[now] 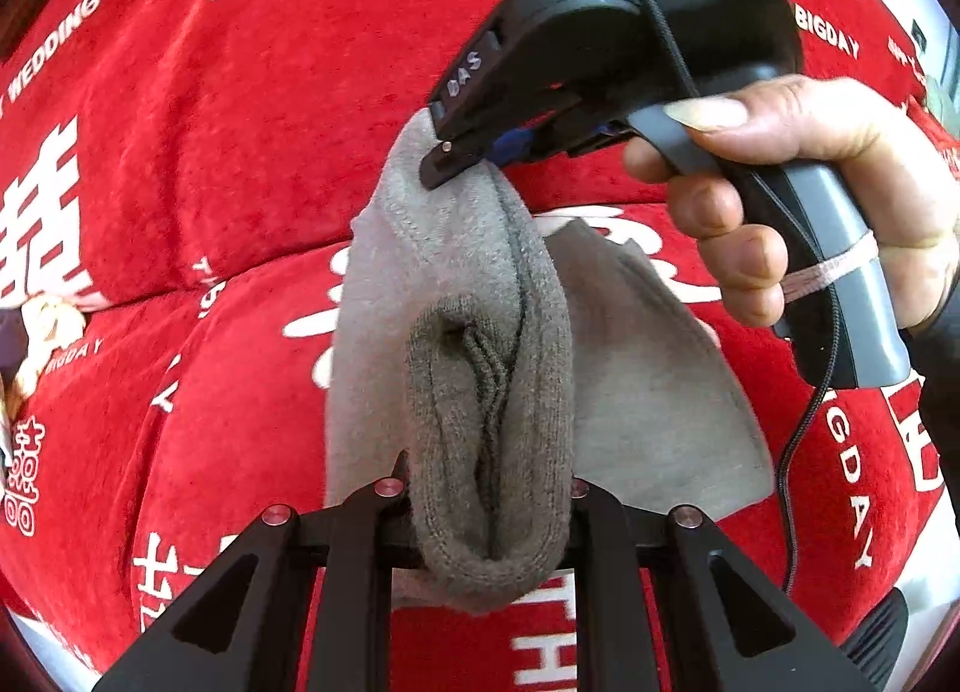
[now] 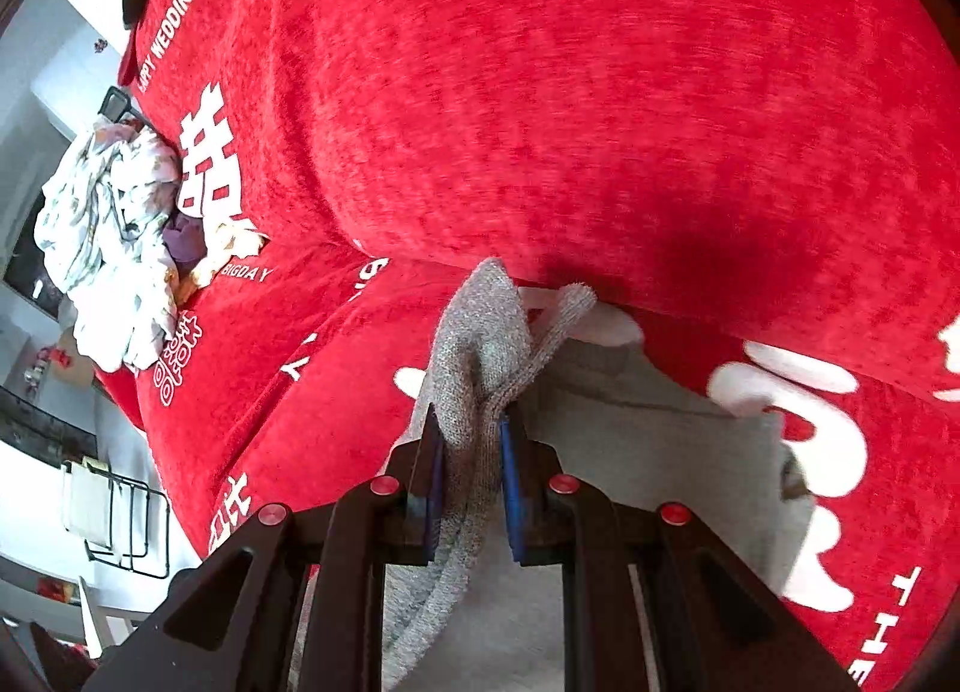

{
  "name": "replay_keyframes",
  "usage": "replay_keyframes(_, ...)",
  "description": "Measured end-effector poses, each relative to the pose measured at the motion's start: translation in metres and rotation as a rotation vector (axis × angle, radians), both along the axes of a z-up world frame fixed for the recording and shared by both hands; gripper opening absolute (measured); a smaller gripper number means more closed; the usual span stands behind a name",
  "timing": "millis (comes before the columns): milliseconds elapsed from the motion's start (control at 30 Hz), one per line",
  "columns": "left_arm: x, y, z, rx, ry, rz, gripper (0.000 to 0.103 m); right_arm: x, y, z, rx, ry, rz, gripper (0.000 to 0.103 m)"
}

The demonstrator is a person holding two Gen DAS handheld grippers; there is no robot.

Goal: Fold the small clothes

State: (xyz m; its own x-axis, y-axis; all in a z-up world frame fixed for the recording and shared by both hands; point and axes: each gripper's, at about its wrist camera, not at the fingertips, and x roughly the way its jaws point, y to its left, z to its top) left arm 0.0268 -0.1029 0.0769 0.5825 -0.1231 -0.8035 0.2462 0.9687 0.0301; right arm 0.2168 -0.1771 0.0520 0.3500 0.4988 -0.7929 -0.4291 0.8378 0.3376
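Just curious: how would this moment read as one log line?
task: fold sock | left gripper: shut on sock | right gripper: shut on sock | under: red blanket

**Around the red wedding cover**

A red plush cover [image 2: 600, 110] printed with white characters and the words "WEDDING" and "BIGDAY" fills both views. At its far left edge lies a crumpled white patterned cloth [image 2: 108, 248], touching a purple scrap [image 2: 186, 242]. Below stands a black wire rack [image 2: 129, 530].

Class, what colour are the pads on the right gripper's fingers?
Blue pads, clearest in the right wrist view, clamped on the grey sock.
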Motion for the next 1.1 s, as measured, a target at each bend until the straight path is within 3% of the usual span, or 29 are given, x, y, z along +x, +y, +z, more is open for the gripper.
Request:
replay_keyframes(300,0.001,-0.056,0.005,0.061,0.005,-0.06,0.019,-0.015,-0.042,0.005,0.025,-0.045,0.013,0.018)
replay_keyframes(700,-0.002,-0.117,-0.013,0.171,-0.007,-0.127,0.019,-0.012,-0.106,-0.017,0.091,-0.037,-0.026,0.018)
replay_keyframes(1100,-0.002,-0.145,-0.044,0.25,0.025,-0.162,0.019,-0.011,-0.149,-0.065,0.16,0.018,-0.101,0.018)
